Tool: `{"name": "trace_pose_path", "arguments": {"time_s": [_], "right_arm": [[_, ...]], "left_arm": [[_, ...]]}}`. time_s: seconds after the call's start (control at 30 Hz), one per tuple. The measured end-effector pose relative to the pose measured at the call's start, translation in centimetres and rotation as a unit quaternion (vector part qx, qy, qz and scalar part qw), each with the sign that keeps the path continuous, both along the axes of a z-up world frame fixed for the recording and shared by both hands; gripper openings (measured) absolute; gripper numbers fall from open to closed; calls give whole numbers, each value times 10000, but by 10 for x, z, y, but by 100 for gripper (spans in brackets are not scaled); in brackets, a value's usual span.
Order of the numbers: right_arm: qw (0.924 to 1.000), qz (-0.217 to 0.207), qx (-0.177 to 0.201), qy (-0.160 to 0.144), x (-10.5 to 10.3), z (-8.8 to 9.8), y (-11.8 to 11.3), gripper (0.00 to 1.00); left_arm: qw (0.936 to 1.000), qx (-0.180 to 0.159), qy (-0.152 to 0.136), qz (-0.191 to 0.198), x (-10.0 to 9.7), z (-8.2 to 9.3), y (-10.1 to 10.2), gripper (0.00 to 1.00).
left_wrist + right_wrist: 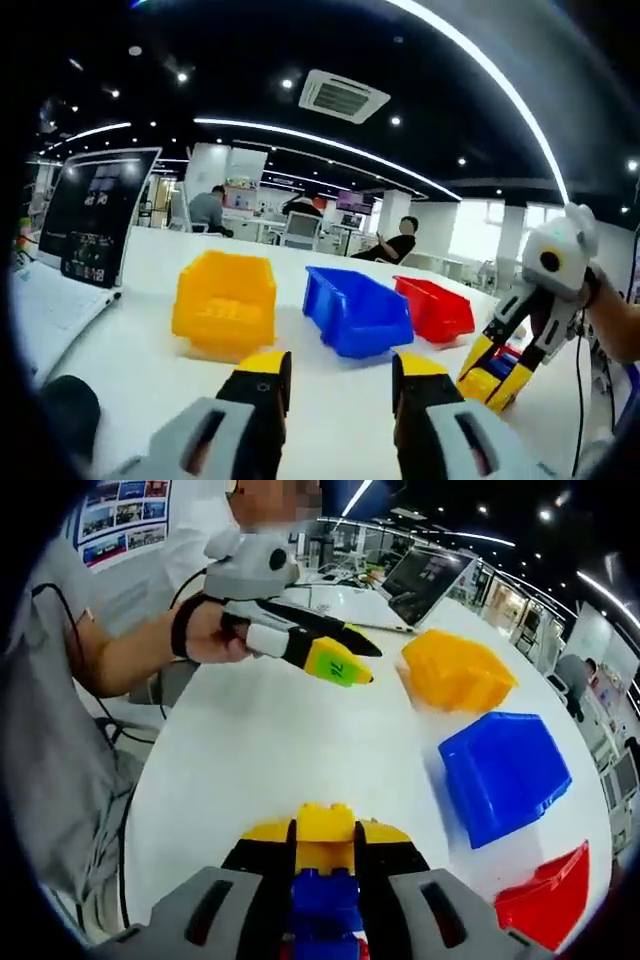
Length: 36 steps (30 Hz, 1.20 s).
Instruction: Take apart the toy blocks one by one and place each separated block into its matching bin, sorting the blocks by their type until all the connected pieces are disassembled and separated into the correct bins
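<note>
1 stack of toy blocks sits between the jaws of my right gripper: a yellow block with studs on top, a blue block beneath it, red at the lowest visible edge. Its long axis runs along the jaws, yellow end pointing forward over the white table. My right gripper is clamped on this stack.

In the left gripper view, the same stack shows low at the right, held at the table surface by the right gripper.

My left gripper holds nothing; its jaws stand apart above the table. The right gripper view shows it from the side, gripped by a hand.

3 bins stand in a row: yellow bin, blue bin, red bin. A laptop stands near the yellow bin.
</note>
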State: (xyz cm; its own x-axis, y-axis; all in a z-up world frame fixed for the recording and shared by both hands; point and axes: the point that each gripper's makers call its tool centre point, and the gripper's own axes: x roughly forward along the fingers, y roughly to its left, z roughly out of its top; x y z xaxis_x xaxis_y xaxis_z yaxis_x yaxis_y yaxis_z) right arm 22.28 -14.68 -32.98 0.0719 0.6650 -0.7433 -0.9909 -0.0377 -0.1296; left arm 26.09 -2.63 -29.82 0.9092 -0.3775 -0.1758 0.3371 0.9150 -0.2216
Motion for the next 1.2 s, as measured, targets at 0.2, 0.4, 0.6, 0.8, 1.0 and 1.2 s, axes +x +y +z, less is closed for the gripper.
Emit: {"name": "trace_pose_path", "arguments": {"time_s": [0.2,0.4,0.6,0.8,1.0,1.2], "right_arm": [[9993,-150,327,-41,4,4,-4,26],[9934,-573,886,456,8,15,-13,32],[9884,-727,1281,362,11,26,-29,40],[9877,-755,1322,360,6,17,-38,43],[9890,-427,1391,263,-1,16,-27,35],[9908,-496,1208,351,3,9,-33,28]], "left_arm": [[9999,-28,-27,-163,-3,3,-12,42],[9990,-5,-60,-435,-5,6,-28,42],[9980,-70,-95,-625,-11,8,-36,42],[9949,16,-161,-992,-12,12,-53,42],[9738,565,-276,-2185,-23,11,-91,42],[9406,663,-331,-3314,-39,6,-124,41]]}}
